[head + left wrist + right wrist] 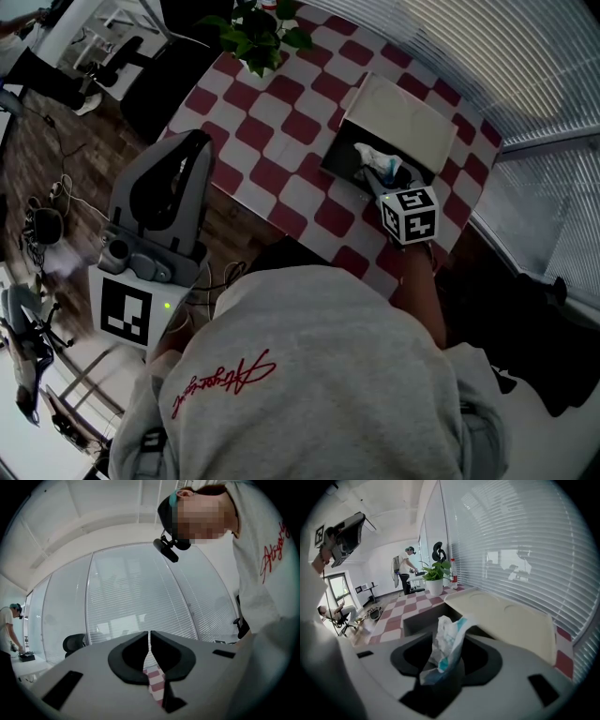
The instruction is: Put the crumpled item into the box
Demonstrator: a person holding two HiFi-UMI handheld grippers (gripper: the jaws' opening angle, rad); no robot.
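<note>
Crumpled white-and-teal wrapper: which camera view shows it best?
Right gripper view: the crumpled white-and-teal wrapper stands large between the right gripper's jaws. Head view shows it small, over the dark box; left gripper view, not at all.

We are looking at an office. Long blinds point(520, 545) are hanging all along the glass side, a black desk chair point(74, 644) is standing by, and a person point(404, 573) is working near a plant point(433, 571).
</note>
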